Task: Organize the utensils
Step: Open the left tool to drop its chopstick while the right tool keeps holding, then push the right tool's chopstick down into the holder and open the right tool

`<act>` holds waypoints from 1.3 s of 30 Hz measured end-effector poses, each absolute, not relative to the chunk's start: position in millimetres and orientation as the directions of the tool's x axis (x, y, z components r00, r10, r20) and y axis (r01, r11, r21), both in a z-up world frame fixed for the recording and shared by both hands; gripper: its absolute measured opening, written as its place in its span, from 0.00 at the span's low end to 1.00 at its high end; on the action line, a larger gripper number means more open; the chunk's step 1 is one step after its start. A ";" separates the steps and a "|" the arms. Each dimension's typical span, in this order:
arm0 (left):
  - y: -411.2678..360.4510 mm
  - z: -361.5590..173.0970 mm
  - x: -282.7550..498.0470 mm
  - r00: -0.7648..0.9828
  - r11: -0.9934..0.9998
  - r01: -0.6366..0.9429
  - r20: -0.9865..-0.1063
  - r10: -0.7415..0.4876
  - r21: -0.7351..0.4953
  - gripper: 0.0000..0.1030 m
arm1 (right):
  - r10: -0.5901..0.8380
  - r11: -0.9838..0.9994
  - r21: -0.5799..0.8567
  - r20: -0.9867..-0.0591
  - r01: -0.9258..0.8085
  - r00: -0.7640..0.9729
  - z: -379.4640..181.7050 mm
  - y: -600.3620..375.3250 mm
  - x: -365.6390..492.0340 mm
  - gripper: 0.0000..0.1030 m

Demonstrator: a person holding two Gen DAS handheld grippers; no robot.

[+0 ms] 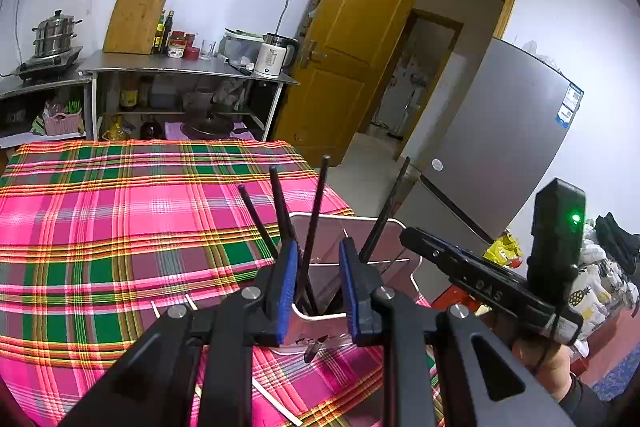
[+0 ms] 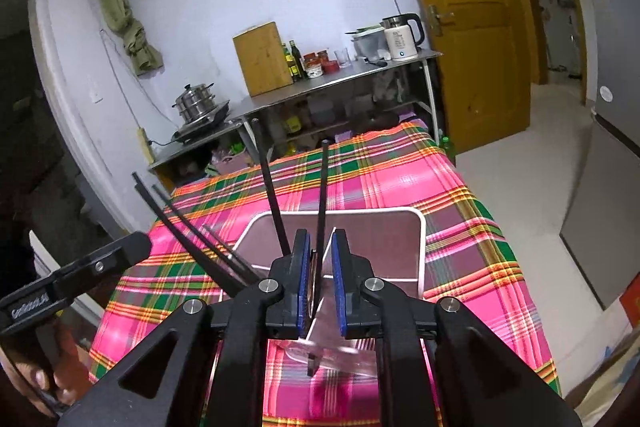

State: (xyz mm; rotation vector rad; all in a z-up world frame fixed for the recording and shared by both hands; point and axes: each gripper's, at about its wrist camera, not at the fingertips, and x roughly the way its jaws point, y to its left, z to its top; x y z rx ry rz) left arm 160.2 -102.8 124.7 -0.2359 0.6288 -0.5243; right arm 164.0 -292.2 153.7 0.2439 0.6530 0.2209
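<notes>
A clear plastic utensil holder (image 1: 394,239) with a white rim stands on the pink plaid tablecloth (image 1: 120,227). Several black chopsticks (image 1: 316,215) stand in it. My left gripper (image 1: 318,247) is open, its blue pads on either side of the holder's near compartment and the chopsticks. Pale wooden chopsticks (image 1: 276,403) lie on the cloth beneath it. In the right wrist view my right gripper (image 2: 320,247) is narrowly parted around the holder's (image 2: 416,219) inner divider and a black chopstick (image 2: 322,195). More black chopsticks (image 2: 188,227) lean left.
A steel shelf (image 1: 180,65) with a kettle (image 1: 274,55), bottles, a cutting board and a steamer pot (image 1: 54,33) stands behind the table. A wooden door (image 1: 352,43) is open at right. A silver fridge (image 1: 500,131) stands right of the table.
</notes>
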 end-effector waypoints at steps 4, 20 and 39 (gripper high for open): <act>-100.8 120.1 161.6 0.681 0.841 0.392 -0.498 -0.537 -0.372 0.22 | 0.289 0.945 0.298 -0.574 -0.133 0.766 153.3 -292.6 173.6 0.11; -95.3 104.2 166.1 0.666 0.837 0.383 -0.511 -0.544 -0.392 0.22 | 0.336 0.924 0.359 -0.609 -0.128 0.718 147.5 -296.2 202.4 0.11; -94.8 98.6 163.3 0.660 0.837 0.375 -0.519 -0.543 -0.399 0.22 | 0.311 0.938 0.310 -0.566 -0.152 0.764 173.2 -291.2 192.4 0.05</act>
